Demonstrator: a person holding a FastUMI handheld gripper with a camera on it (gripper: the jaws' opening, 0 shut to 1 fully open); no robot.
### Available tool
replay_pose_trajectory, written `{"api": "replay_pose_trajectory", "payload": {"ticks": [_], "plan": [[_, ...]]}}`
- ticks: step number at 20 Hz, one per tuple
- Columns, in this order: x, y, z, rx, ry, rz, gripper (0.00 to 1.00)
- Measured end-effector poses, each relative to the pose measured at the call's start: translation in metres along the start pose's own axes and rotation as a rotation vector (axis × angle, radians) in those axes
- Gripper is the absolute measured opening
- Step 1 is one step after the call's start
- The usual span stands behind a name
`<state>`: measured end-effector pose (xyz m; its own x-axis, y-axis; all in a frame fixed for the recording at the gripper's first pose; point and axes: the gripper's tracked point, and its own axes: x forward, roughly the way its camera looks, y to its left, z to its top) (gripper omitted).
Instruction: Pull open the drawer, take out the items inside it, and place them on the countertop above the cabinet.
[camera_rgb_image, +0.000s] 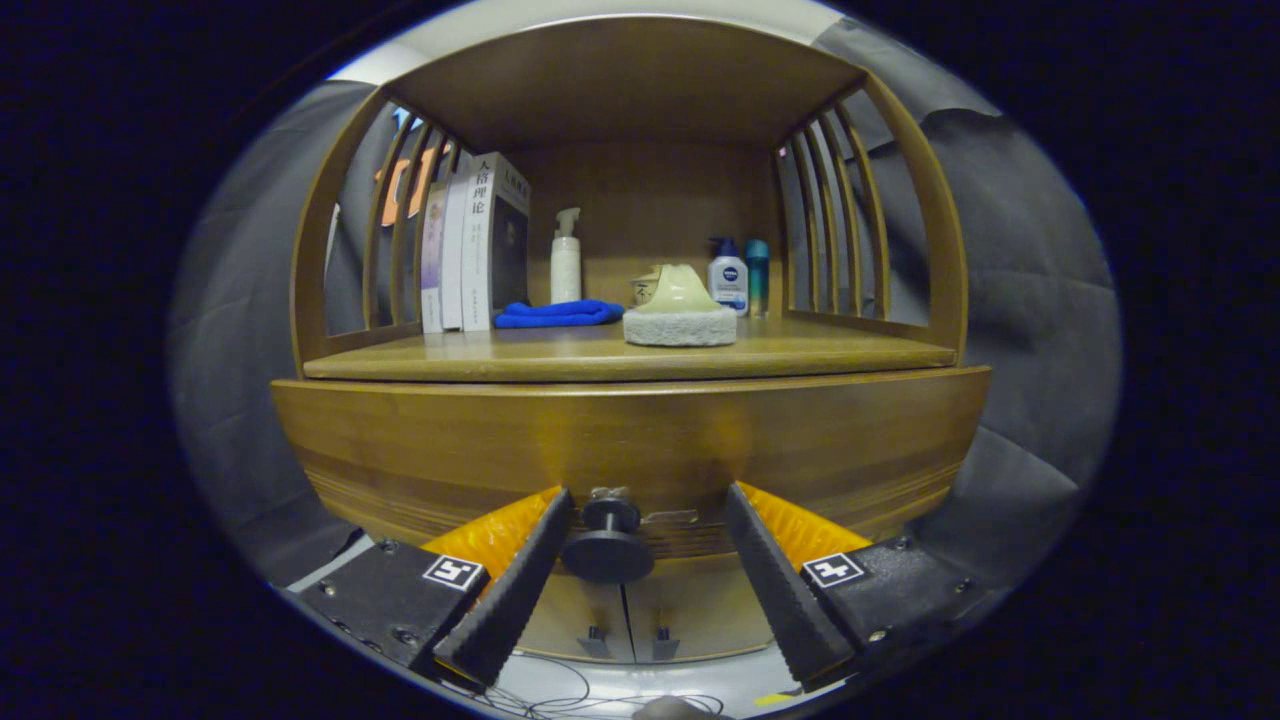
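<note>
Tool (648, 500) open, fingers flanking one drawer knob (607, 545) | countertop (560, 355): three books (475, 245), three bottles (566, 262)

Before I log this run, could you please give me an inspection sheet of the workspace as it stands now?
Surface: wooden countertop above the drawer, partly occupied.
Job's things: drawer looks closed; its knob sits between the fingers, nearer the left one; contents hidden.
Clutter: books, spray bottle, blue cloth, sponge with a pale object on it, two bottles.
Grippers: gripper open, fingers either side of the knob, not pressing it.
Cables: thin wires on the floor below.
Surroundings: grey cloth wall; cabinet doors under the drawer.
</note>
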<state>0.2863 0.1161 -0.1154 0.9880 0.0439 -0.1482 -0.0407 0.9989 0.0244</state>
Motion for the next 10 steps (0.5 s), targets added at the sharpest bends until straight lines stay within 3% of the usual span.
{"api": "replay_pose_trajectory", "payload": {"ticks": [10], "plan": [[0.018,0.003,-0.001,-0.023,0.021,-0.008,1.0]]}}
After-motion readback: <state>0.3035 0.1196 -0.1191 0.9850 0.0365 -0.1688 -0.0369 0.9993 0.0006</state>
